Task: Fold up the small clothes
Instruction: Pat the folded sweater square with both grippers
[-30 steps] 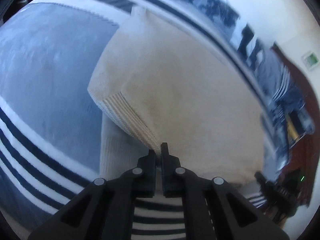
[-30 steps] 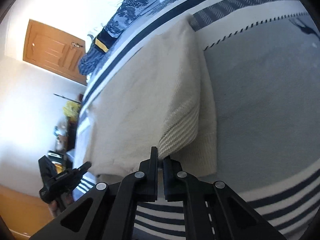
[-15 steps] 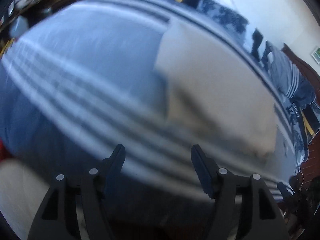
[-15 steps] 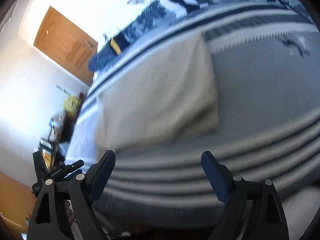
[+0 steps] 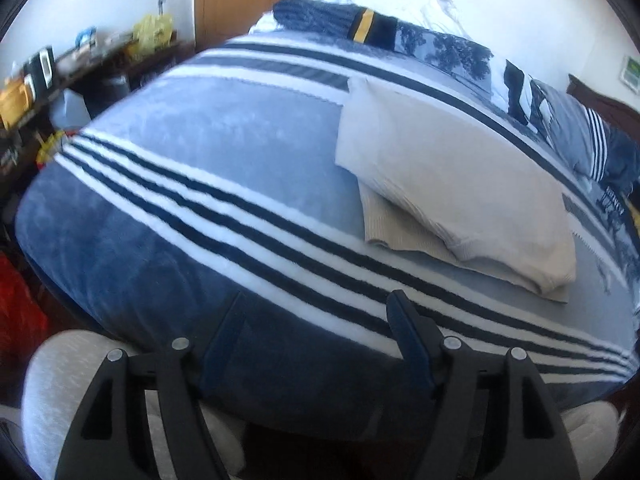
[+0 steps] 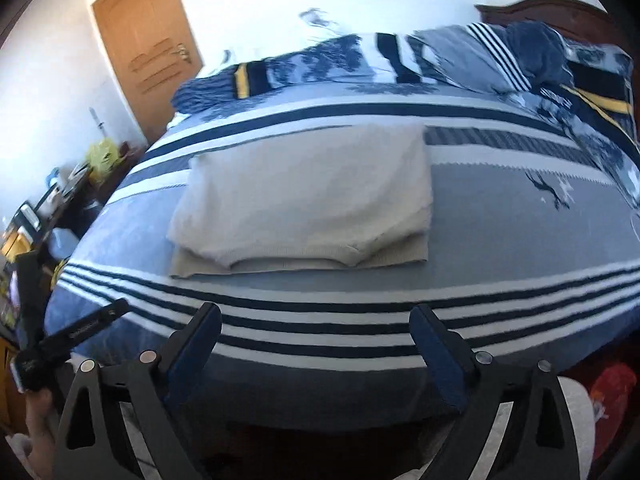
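On the striped bed [image 6: 360, 312], the cream sweater [image 6: 304, 200] lies folded; your left gripper [image 5: 316, 336] and right gripper [image 6: 316, 344] have just opened wide and hold nothing, so a bump could undo it.

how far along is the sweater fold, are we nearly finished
Done: the cream sweater lies folded over itself on the striped blanket, its ribbed hem showing under the top layer. In hand: nothing. The left tool and right tool have just been opening, stand open and empty, and sit short of the sweater. Left: perhaps one more fold to make it smaller, or tidying the offset edges.
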